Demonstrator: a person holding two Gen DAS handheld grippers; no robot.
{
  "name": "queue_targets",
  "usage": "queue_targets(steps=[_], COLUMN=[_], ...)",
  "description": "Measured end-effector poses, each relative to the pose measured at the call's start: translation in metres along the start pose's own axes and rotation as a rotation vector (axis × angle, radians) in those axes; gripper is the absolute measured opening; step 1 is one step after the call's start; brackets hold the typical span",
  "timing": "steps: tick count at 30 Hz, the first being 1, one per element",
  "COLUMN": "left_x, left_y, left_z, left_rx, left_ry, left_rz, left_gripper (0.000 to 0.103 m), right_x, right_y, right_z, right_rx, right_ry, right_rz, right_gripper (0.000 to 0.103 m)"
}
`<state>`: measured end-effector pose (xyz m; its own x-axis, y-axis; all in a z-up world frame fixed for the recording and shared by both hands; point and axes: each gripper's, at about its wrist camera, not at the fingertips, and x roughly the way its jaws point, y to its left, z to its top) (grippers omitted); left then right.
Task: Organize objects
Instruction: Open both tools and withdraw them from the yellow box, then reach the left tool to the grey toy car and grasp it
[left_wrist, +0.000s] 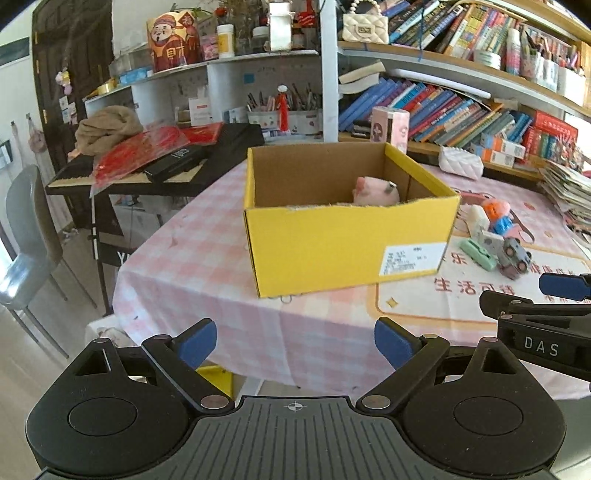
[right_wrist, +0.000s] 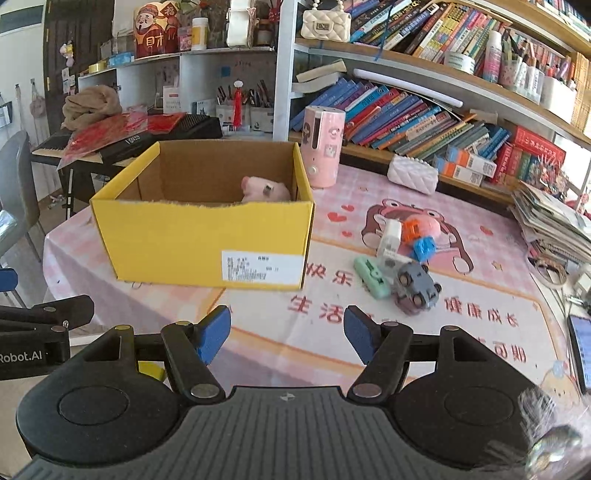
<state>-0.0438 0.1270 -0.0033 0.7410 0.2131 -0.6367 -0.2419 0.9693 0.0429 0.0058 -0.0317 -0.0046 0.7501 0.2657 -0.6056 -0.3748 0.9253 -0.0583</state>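
Observation:
A yellow cardboard box (left_wrist: 332, 251) (right_wrist: 199, 240) stands open on the table with a pink plush pig (left_wrist: 375, 190) (right_wrist: 264, 190) inside at its far right. Right of the box lies a cluster of small toys: a grey toy car (right_wrist: 415, 286) (left_wrist: 515, 256), a green toy (right_wrist: 371, 277) (left_wrist: 478, 253), a white block (right_wrist: 391, 232), and orange (right_wrist: 413, 227) and blue (right_wrist: 424, 249) pieces. My left gripper (left_wrist: 295, 343) is open and empty, in front of the box. My right gripper (right_wrist: 286, 332) is open and empty, short of the toys.
The table has a pink checked cloth (left_wrist: 192, 266) and a cartoon mat (right_wrist: 461, 332). A pink cylinder (right_wrist: 323, 144), a white quilted pouch (right_wrist: 412, 173), stacked papers (right_wrist: 554, 221) and a phone (right_wrist: 580, 347) sit around. Bookshelves stand behind; a keyboard (left_wrist: 155, 162) and chair (left_wrist: 26, 229) are left.

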Motion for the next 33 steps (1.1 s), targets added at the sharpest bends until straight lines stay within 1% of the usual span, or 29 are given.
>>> queue_targets(steps=[7, 11, 13, 27, 29, 33], left_x=[-0.005, -0.004, -0.004, 0.009, 0.011, 0.018], left_y=[-0.006, -0.014, -0.019, -0.055, -0.061, -0.073], left_z=[-0.007, -0.007, -0.008, 0.0, 0.003, 0.008], left_rx=[0.019, 0.034, 0.048, 0.126, 0.136, 0.151], left_ry=[0.004, 0.011, 0.011, 0.018, 0.018, 0.023], left_rz=[-0.025, -0.057, -0.074, -0.179, -0.19, -0.209], left_gripper=[0.095, 0.095, 0.095, 0.095, 0.095, 0.095], right_x=[-0.01, -0.016, -0.018, -0.024, -0.024, -0.02], right_y=[-0.004, -0.009, -0.013, -0.051, -0.057, -0.07], right_z=[-0.013, -0.019, -0.021, -0.032, -0.033, -0.032], right_rx=[0.022, 0.026, 0.04, 0.121, 0.134, 0.154], right_ry=[0.013, 0.024, 0.025, 0.053, 0.056, 0.067], right_rz=[-0.025, -0.056, -0.076, -0.185, -0.2, -0.221], right_gripper=[0.071, 0.074, 0.077, 0.082, 0.085, 0.085])
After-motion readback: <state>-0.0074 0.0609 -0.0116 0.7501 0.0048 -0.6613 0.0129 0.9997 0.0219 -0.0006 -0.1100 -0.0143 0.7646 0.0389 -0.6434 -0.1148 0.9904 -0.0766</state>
